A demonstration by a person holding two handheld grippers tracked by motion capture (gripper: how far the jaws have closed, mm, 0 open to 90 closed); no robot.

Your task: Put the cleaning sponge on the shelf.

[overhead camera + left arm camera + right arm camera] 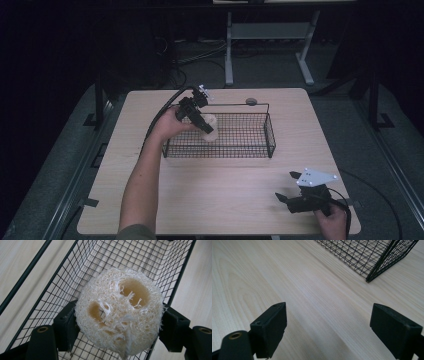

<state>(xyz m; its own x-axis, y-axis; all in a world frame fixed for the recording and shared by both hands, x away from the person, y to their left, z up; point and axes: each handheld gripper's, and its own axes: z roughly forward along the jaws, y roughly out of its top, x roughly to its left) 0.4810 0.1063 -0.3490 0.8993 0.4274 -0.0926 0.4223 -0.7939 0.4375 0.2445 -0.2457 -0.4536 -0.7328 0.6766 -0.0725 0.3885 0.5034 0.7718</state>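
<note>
High view: we log a wire basket [245, 135] on the counter [220, 190]; left gripper [206, 125] holds a loofah [210, 129] over its left end.
Left gripper view: jaws clamped on the loofah [118, 312], not yet released, we judge.
Right gripper view: right gripper [328, 330] spread apart, empty, above the counter.

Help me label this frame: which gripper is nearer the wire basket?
Left. The left gripper holds a loofah over the wire basket; the right gripper sits open near the table's front edge, away from it.
</note>
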